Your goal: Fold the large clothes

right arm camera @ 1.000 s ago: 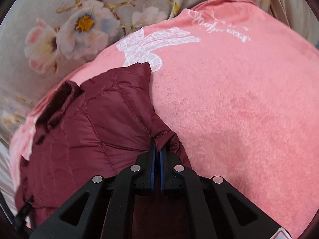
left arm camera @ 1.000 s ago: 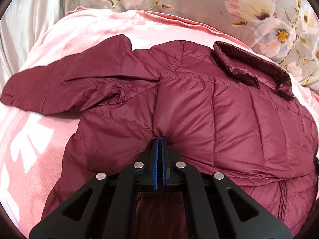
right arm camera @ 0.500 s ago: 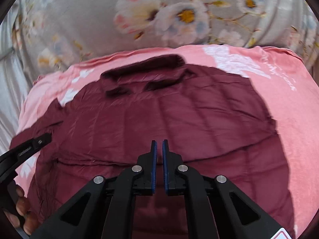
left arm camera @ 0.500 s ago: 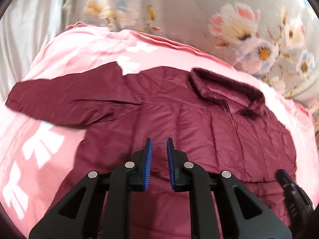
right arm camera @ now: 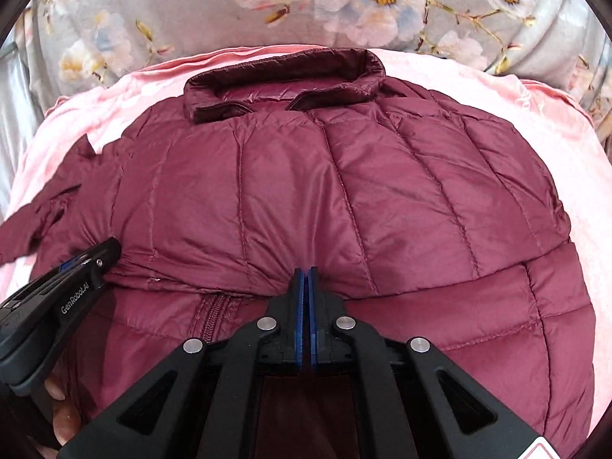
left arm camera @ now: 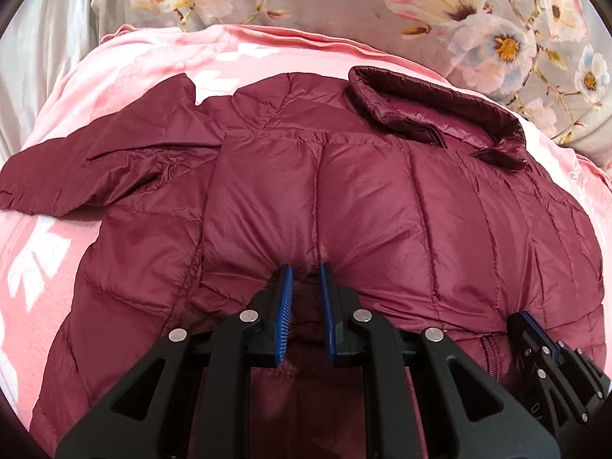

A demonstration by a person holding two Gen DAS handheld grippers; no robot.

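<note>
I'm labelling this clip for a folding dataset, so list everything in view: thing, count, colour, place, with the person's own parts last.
Quilted puffer jacket: one, maroon, spread front up on the blanket, collar at the far end, one sleeve lying out to the left.
Fleece blanket: one, pink with white print, under the jacket.
Floral bedding: one, grey with pale flowers, behind the blanket.
Left gripper: one, black with blue pads, jaws slightly apart, at the jacket's folded edge.
Right gripper: one, black with blue pads, shut on a fold of the jacket.
Person's fingers: a few, at the lower left edge of the right wrist view, behind the left gripper.
</note>
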